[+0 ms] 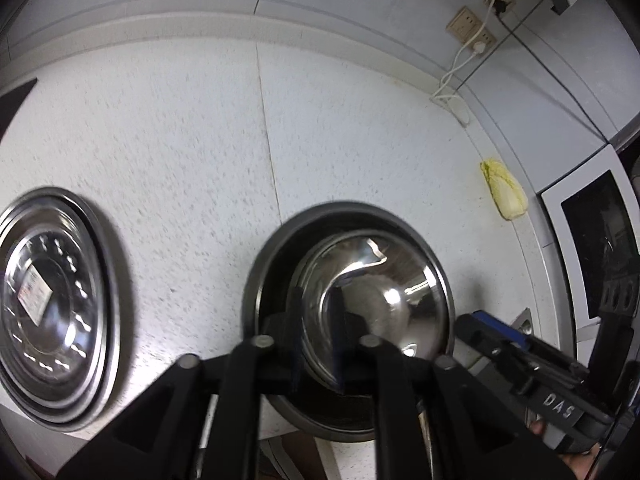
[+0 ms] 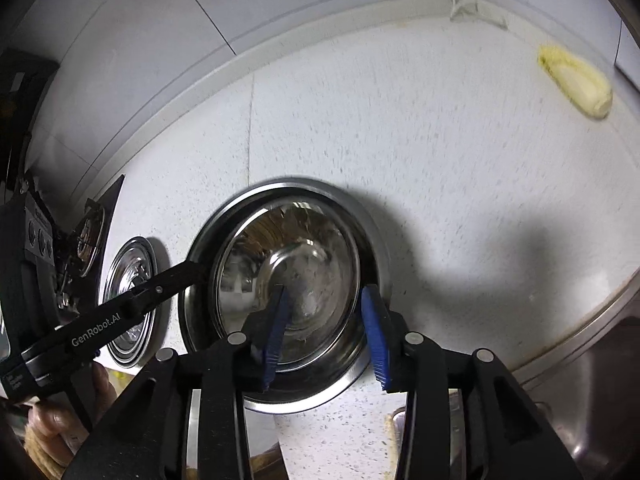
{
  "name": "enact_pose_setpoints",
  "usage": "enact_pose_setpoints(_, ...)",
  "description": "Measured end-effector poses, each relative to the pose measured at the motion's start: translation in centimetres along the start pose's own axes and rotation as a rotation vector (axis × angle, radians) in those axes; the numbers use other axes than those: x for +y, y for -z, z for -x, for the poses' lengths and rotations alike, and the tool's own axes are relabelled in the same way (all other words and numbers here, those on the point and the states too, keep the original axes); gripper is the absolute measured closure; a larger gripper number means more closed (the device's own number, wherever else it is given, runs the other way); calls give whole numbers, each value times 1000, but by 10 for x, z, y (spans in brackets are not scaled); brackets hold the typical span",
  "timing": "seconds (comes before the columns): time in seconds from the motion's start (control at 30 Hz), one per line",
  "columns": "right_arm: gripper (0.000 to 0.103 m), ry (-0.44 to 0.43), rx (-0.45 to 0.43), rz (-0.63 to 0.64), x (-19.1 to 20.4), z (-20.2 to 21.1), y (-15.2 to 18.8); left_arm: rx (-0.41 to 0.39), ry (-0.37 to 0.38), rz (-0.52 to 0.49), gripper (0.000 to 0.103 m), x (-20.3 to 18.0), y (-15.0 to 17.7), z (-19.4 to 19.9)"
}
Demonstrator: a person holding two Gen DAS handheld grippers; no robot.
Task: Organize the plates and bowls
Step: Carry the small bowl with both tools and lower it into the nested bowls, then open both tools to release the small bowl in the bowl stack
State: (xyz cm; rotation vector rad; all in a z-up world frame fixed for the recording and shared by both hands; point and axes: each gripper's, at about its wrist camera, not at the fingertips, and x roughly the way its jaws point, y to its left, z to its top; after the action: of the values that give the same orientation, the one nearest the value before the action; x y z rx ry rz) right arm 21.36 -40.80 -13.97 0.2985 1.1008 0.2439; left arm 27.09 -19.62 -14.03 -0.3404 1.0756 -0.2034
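A shiny steel bowl [image 1: 372, 280] sits nested in a wider steel bowl [image 1: 256, 280] on the white speckled counter. My left gripper [image 1: 316, 312] straddles the inner bowl's near-left rim, its jaws a little apart and not pressing. In the right wrist view the same nested bowls [image 2: 288, 264] lie below my right gripper [image 2: 325, 292]. One blue pad is inside the bowl and one outside its right rim, with clear gaps, so it is open. A stack of steel plates [image 1: 52, 308] lies to the left, and shows again as steel plates [image 2: 128, 280] in the right wrist view.
A yellow cloth [image 1: 504, 190] lies by the back wall on the right. Wall sockets with cables [image 1: 472, 28] are above it. A black-and-white appliance [image 1: 592, 240] stands far right. A steel sink [image 2: 600, 380] is at the lower right, a stove burner [image 2: 88, 240] far left.
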Motion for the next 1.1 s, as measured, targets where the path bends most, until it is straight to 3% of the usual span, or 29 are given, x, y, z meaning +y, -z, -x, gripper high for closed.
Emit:
enact_pose_setpoints(0.17, 60, 57, -53, 29, -6, 19, -2, -25, -12, 3, 73, 14, -4, 14)
enact_pose_setpoints(0.37, 60, 91, -1, 5, -29, 8, 0, 22, -27, 57, 73, 39, 0, 3)
enact_pose_setpoints(0.7, 61, 18, 72, -6, -37, -18, -5, 80, -23, 85, 73, 50, 10, -21)
enact_pose_setpoints(0.83, 73, 29, 83, 22, -32, -26, -6, 108, 4, 103, 75, 52, 11, -31)
enact_pose_setpoints(0.97, 77, 25, 95, 26, -31, -33, -5, 136, 32, 128, 84, 55, 11, -43)
enact_pose_setpoints(1.1, 90, 2, 104, 41, -30, -37, -4, 140, 78, 142, 95, 55, 10, -49)
